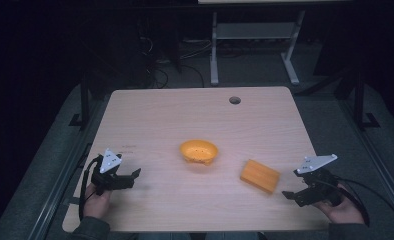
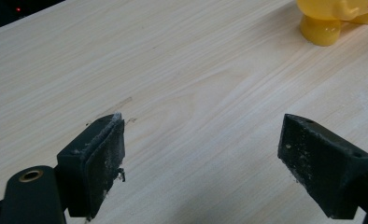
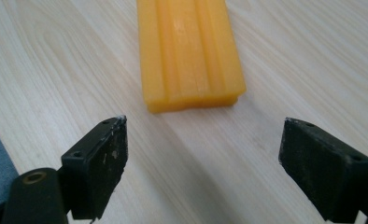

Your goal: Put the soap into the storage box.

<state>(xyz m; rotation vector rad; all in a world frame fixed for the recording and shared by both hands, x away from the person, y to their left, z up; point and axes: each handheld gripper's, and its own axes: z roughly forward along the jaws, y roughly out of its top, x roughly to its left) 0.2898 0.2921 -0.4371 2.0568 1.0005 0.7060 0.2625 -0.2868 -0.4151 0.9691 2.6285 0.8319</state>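
Block [image 3: 189,53] lies just beyond right tongs' [image 3: 201,163] spread jaws.

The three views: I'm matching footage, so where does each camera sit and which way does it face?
High view: above the near edge, facing forward and down on the table; hands, left gripper, right gripper.
Left gripper view: along its open jaws toward the yellow bowl.
Right gripper view: along its open jaws at the orange block.
Shared: bowl, block.

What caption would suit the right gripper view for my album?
Open right tongs face a grooved orange block lying on the pale wooden table.
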